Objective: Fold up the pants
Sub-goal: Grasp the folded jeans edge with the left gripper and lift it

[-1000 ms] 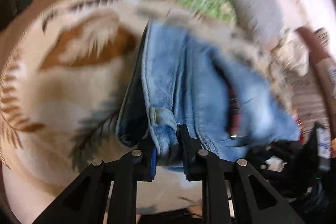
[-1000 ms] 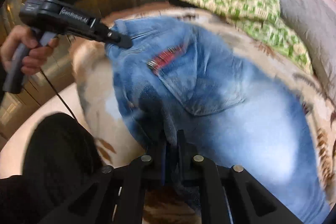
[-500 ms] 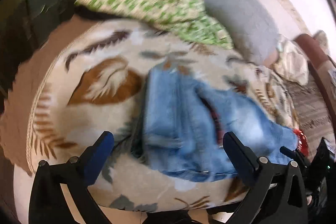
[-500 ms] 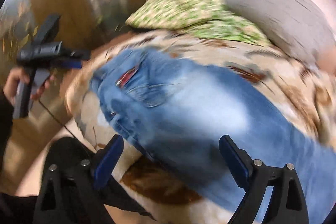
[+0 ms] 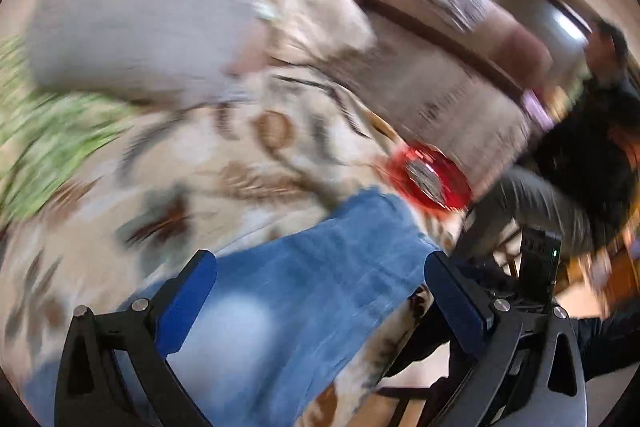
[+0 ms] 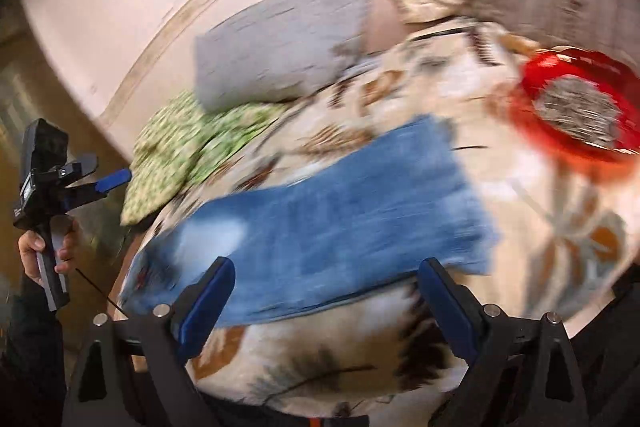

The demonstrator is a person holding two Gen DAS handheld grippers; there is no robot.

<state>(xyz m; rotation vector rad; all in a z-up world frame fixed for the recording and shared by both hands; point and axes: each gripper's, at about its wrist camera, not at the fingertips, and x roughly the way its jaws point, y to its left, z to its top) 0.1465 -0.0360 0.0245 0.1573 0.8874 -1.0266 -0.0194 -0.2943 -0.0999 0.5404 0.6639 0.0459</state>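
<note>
Waistband released: left gripper (image 5: 320, 291) and right gripper (image 6: 324, 295) now wide open, empty, swinging toward pants (image 6: 340, 211) leg end for next fold.

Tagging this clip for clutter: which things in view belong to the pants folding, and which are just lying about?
Job:
jeans
left gripper, open
right gripper, open
patterned blanket beneath

Lying about:
red basket
grey pillow
green patterned pillow
</note>
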